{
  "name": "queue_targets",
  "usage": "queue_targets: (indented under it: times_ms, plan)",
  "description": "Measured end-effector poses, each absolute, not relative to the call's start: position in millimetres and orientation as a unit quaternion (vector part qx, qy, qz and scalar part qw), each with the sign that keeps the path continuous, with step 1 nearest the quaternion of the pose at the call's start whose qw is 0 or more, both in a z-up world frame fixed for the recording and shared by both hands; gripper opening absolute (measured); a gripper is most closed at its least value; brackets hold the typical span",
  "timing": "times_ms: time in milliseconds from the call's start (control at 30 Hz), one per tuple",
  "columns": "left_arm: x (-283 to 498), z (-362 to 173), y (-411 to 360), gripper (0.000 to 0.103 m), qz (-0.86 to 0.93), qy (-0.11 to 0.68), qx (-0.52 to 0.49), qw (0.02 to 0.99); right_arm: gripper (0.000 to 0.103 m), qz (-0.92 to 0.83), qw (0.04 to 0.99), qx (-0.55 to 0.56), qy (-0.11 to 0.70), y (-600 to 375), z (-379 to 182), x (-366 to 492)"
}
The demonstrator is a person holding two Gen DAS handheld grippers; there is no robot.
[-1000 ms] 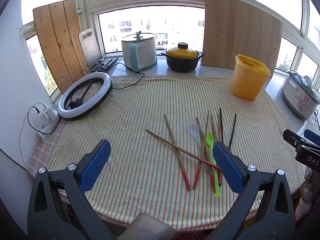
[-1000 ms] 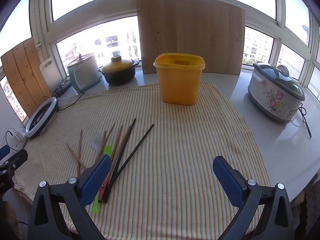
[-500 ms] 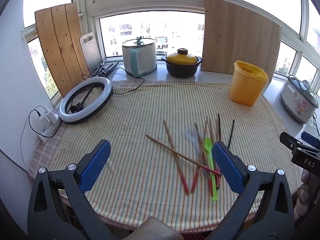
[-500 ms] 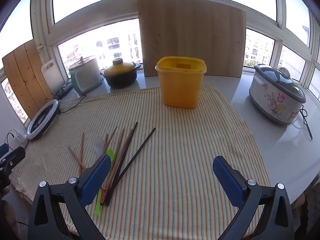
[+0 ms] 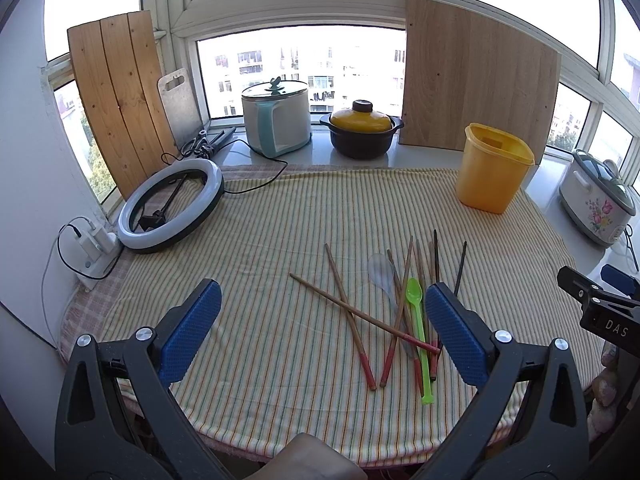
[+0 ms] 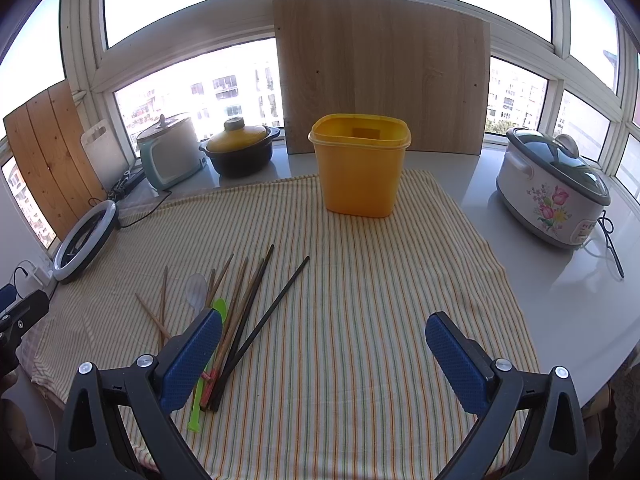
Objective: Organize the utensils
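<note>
Sunlit window bay, round table (image 5: 560, 248) under a striped cloth (image 5: 280, 240). On the cloth, a loose crossed heap of chopsticks (image 5: 352, 316) with a green spoon (image 5: 418, 320) and a clear spoon (image 5: 380, 270) among them; one black chopstick (image 6: 272, 316) at the heap's right edge. Beyond, upright near the far edge, a yellow bin (image 6: 360, 164), well apart from the heap. Along the sill: kettle (image 5: 276, 118), pot (image 5: 362, 130), rice cooker (image 6: 552, 192); ring light (image 5: 172, 204) at far left. Left gripper (image 5: 320, 332) spread wide, holding nothing, above the heap's near side. Right gripper (image 6: 324, 356) likewise wide and empty, over bare cloth just right of the heap
</note>
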State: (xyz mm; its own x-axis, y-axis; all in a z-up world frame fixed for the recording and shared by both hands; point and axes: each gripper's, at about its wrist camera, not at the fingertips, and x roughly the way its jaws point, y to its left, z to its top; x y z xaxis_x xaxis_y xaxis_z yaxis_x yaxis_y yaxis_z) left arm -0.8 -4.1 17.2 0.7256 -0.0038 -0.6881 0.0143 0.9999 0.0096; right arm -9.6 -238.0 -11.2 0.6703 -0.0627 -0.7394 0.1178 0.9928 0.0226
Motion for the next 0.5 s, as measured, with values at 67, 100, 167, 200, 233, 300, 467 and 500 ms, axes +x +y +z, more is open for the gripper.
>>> queue_targets:
  times_ms: [67,100,167,200,233,300,467,500]
  plan:
    - [-0.7,17.9,-4.8,0.103,-0.005,0.370,0.007,0.929,0.103,-0.049,0.913,0.034,0.403,-238.1,-11.4,-9.7]
    - [-0.6,18.2,-5.2,0.103,-0.005,0.370,0.007,0.929,0.103,-0.049,0.913,0.034,0.403,-238.0,-11.2,-9.5]
    - [-0.2,18.7,-5.9,0.103,-0.004,0.369,0.006,0.929,0.103,-0.048,0.914,0.033,0.403,-238.2,-10.3,-8.4]
    - [0.0,18.9,-6.3,0.103,-0.004,0.369,0.006,0.929,0.103,-0.047,0.914,0.033,0.403,-238.1,-10.1,-8.0]
    - [0.3,19.0,-6.7,0.103,-0.004,0.369,0.005,0.929,0.103,-0.047,0.914,0.033,0.402,-238.1,-9.9,-7.6]
    - [-0.6,17.7,-3.6,0.103,-0.004,0.370,0.007,0.929,0.103,-0.046,0.914,0.033,0.403,-238.2,-9.5,-6.7]
    - [0.8,19.2,-7.3,0.103,-0.003,0.371,0.007,0.929,0.103,-0.046,0.914,0.035,0.402,-237.4,-9.6,-5.9]
    - [1.9,20.2,-8.3,0.103,-0.004,0.371,0.007,0.928,0.103,-0.047,0.914,0.035,0.402,-237.4,-9.6,-5.9]
